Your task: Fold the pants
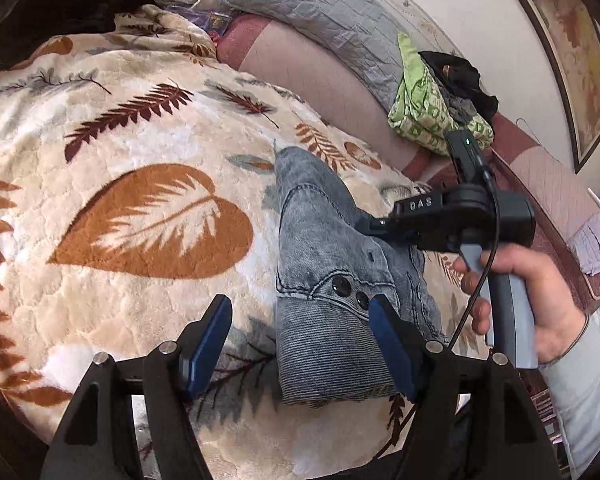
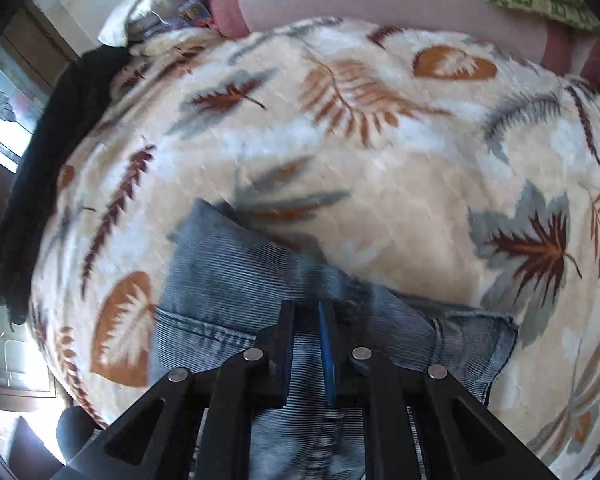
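Lying folded into a narrow grey-blue denim strip, lower centre, on the leaf-print blanket (image 1: 140, 128): pants (image 1: 323, 264). Gaping wide over the waistband: left gripper (image 1: 300, 348). Pinching denim, nearly closed: right gripper (image 2: 305, 344).

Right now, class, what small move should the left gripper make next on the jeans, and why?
Probably close the left gripper on the jeans: it is open, with the ribbed waistband lying between its fingers, while the right gripper looks already shut on the denim.
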{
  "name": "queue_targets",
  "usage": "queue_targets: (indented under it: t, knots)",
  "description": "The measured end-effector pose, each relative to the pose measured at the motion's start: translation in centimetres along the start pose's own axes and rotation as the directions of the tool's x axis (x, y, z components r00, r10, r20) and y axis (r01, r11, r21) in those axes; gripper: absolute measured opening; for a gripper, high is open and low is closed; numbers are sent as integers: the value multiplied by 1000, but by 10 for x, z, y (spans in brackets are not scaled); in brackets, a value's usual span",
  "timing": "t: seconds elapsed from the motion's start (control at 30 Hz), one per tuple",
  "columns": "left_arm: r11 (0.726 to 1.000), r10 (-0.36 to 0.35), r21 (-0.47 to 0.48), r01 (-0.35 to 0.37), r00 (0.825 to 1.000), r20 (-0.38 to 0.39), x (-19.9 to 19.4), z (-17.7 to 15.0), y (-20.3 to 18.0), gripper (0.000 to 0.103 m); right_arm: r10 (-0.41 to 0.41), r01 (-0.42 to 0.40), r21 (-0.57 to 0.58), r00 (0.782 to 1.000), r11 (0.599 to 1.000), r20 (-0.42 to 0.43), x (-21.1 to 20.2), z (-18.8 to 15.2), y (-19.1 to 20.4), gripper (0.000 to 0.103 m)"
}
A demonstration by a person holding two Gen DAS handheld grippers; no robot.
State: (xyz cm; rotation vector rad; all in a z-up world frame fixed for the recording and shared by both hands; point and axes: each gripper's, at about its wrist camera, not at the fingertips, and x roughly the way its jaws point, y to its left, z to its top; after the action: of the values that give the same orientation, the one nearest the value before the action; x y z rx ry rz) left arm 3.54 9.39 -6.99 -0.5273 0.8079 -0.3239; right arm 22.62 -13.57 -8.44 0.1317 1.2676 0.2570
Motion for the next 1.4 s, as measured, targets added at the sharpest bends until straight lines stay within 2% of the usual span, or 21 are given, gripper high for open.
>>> queue_targets:
  t: [0.07, 0.2, 0.3, 0.33, 0.4, 0.5, 0.57, 0.6, 0.63, 0.7, 0.73, 0.83, 0.9, 0.93, 0.97, 1.03, 1.07, 1.1, 1.2, 1.33, 1.4]
  knots:
    - [1000, 15, -8, -15, 1000, 8, -2, 1, 4, 73, 34, -35, 19, 998, 999, 47, -16, -5, 0, 14]
    - [998, 57, -30, -57, 998, -1, 2, 3, 12, 73, 42, -39, -27, 987, 999, 155, -50, -23, 3, 16]
    - [997, 71, -35, -71, 997, -18, 9, 3, 14, 73, -1, 1, -2, 998, 1000, 65, -27, -39, -20, 33]
    - [997, 73, -34, -74, 997, -30, 11, 2, 14, 73, 30, -32, 24, 998, 999, 46, -20, -45, -32, 33]
    - [997, 78, -25, -79, 996, -45, 11, 0, 13, 73, 95, -102, 66, 990, 993, 100, -32, -54, -43, 33]
    - [996, 87, -14, -88, 994, -60, 9, -1, 7, 73, 100, -109, 40, 978, 993, 184, -63, -73, -43, 35]
    - [995, 103, 19, -102, 993, -56, 8, -2, -2, 73, 108, -114, 12, 969, 993, 220, -75, -94, -40, 50]
    - [992, 117, 42, -115, 991, -56, 8, -3, -6, 73, 97, -100, 1, 970, 995, 223, -76, -107, -40, 63]
    - [989, 137, 67, -132, 989, -64, 12, -5, -10, 75, 76, -76, -11, 973, 997, 218, -73, -119, -40, 68]
    - [977, 191, 117, -179, 977, -99, 25, -11, -16, 81, 17, -9, -42, 985, 999, 171, -54, -137, -43, 68]
    - [973, 206, 129, -192, 974, -99, 27, -12, -17, 81, 16, -5, -62, 983, 998, 185, -50, -143, -44, 68]
    - [966, 231, 138, -218, 969, -86, 19, -7, -23, 81, 30, -18, -52, 970, 999, 240, -68, -149, -44, 68]
    - [965, 227, 149, -217, 972, -53, 9, -4, -30, 81, 61, -53, -35, 950, 998, 308, -86, -155, -47, 68]
    - [960, 233, 166, -224, 972, -36, 6, -4, -34, 81, 62, -54, -34, 940, 998, 335, -88, -159, -47, 68]
    - [953, 247, 188, -237, 969, -29, 5, -5, -38, 81, 47, -37, -37, 940, 999, 338, -86, -163, -48, 71]
    - [934, 292, 233, -271, 955, -59, 15, -9, -42, 81, 15, -7, -32, 972, 999, 237, -58, -167, -55, 82]
    - [922, 323, 251, -294, 943, -83, 21, -12, -43, 81, 43, -43, -7, 975, 999, 218, -50, -169, -62, 85]
    - [917, 335, 254, -308, 940, -71, 21, -14, -44, 81, 72, -80, 23, 968, 997, 242, -52, -173, -69, 88]
    - [909, 354, 254, -330, 934, -52, 16, -12, -49, 81, 125, -144, 44, 948, 989, 292, -67, -174, -78, 88]
    - [894, 370, 282, -347, 929, -31, 12, -8, -61, 81, 124, -168, 83, 914, 982, 386, -81, -181, -97, 88]
    - [886, 377, 299, -355, 926, -14, 11, -7, -66, 81, 130, -195, 125, 906, 973, 402, -82, -183, -108, 88]
